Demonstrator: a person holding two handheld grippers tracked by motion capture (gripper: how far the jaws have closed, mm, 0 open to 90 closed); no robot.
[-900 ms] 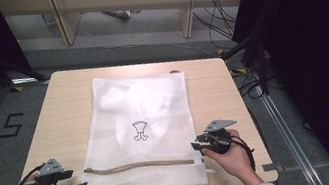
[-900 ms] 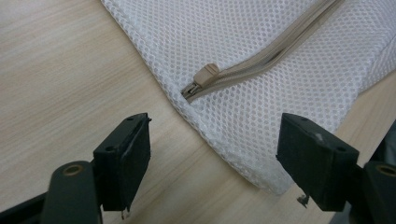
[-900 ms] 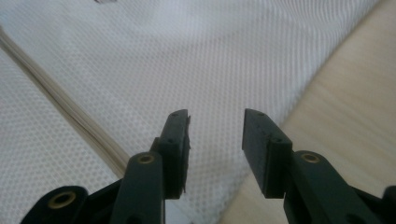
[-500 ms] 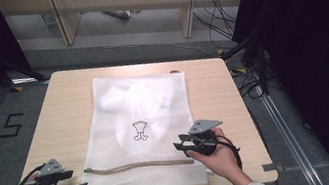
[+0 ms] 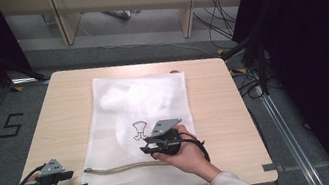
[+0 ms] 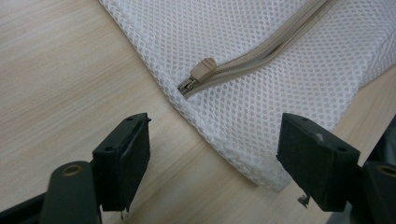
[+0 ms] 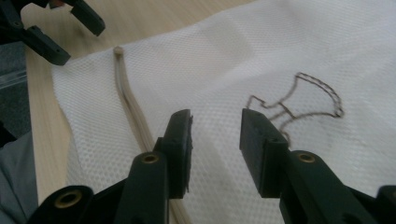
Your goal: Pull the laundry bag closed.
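Two grippers over mesh bag (image 5: 143, 126), zipper pull (image 6: 201, 69) clear in left gripper view

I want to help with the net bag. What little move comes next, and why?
Probably ease the open left gripper forward to pinch the zipper pull: it lies just ahead of the jaws, at the mesh bag corner.

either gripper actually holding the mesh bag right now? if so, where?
Nothing held. Left gripper open at the mesh bag corner; right gripper open above it.
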